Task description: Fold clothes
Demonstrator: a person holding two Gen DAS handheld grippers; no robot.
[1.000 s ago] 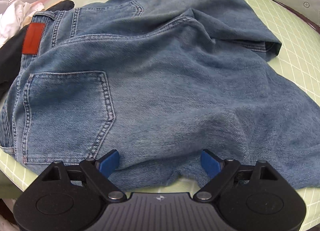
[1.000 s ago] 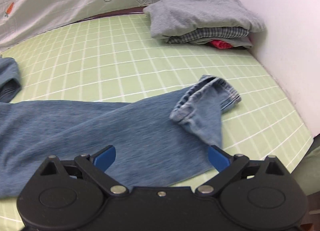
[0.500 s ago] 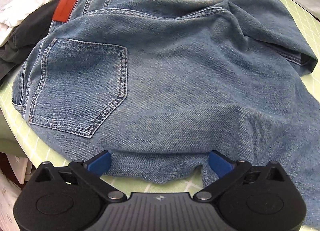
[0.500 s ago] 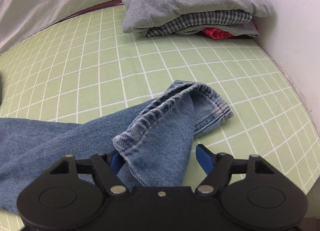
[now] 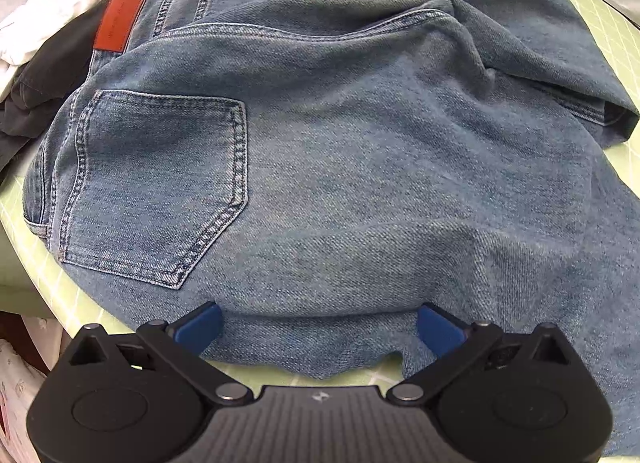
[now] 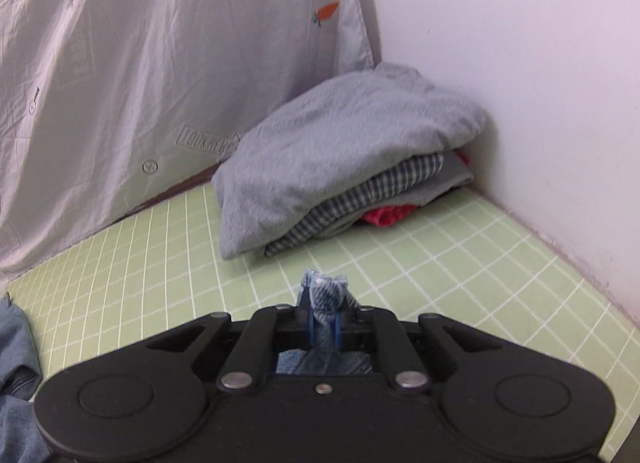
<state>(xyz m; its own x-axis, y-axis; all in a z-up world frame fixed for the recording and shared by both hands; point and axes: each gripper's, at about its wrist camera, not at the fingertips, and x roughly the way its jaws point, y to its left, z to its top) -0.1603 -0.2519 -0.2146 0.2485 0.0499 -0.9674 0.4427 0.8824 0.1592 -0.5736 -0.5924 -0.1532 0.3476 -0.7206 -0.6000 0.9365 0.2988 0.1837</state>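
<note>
Right tongs (image 6: 323, 325) have just closed on the jeans (image 5: 340, 167) hem at lower centre – left tongs (image 5: 318, 329) gape empty over the seat edge at frame bottom – the legs running rightward across the table (image 6: 440, 263) toward the right hand.

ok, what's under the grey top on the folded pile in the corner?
Under the grey top lies a checked garment, then a grey layer, and a red piece at the bottom. Only their edges show; the rest is covered.
</note>
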